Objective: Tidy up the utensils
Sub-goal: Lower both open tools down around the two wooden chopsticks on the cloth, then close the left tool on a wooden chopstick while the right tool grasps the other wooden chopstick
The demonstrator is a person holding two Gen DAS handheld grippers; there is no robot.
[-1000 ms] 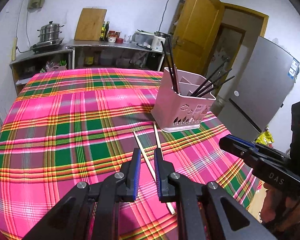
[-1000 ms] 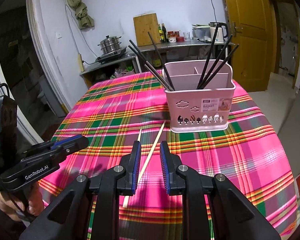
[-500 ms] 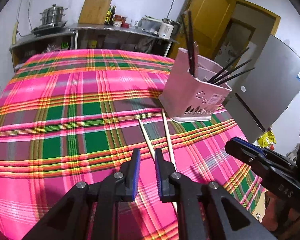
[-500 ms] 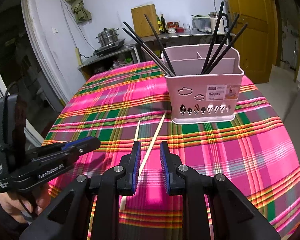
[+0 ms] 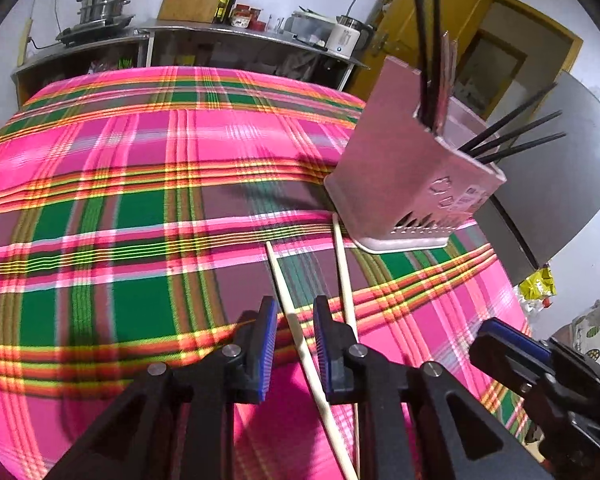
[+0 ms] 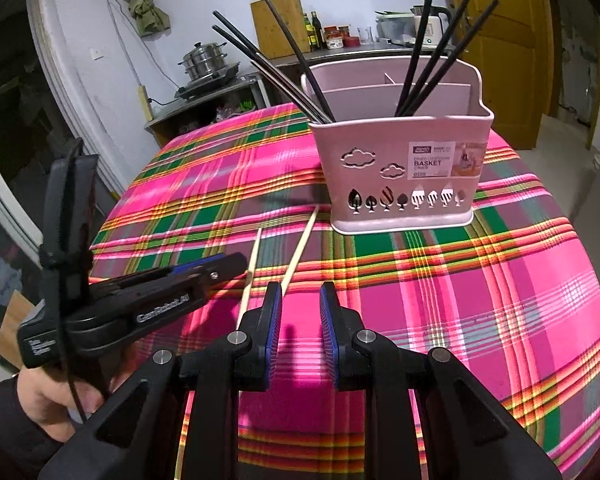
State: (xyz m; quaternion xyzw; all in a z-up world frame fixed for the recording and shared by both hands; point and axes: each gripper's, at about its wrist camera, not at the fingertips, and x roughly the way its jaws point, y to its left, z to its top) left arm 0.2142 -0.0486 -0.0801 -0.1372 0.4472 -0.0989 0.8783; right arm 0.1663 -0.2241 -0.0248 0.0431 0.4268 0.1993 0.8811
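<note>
Two pale wooden chopsticks lie on the plaid tablecloth before a pink utensil basket (image 5: 404,184) (image 6: 400,160) that holds several black chopsticks (image 6: 432,52). My left gripper (image 5: 296,340) is open, low over the cloth, with the left chopstick (image 5: 284,292) running between its blue pads. The other chopstick (image 5: 342,268) lies just right of it. My right gripper (image 6: 300,324) is open and empty, above the cloth just right of both chopsticks (image 6: 298,252). The left gripper also shows in the right wrist view (image 6: 220,266).
The round table's cloth (image 5: 120,208) drops off at the near and right edges. A grey fridge (image 5: 556,184) and a yellow door (image 6: 500,40) stand beyond the basket. A counter with pots and bottles (image 5: 236,28) runs along the back wall.
My left gripper has moved forward and down, so the left chopstick now lies between its pads. My right gripper has moved closer to the basket. Both stay open.
</note>
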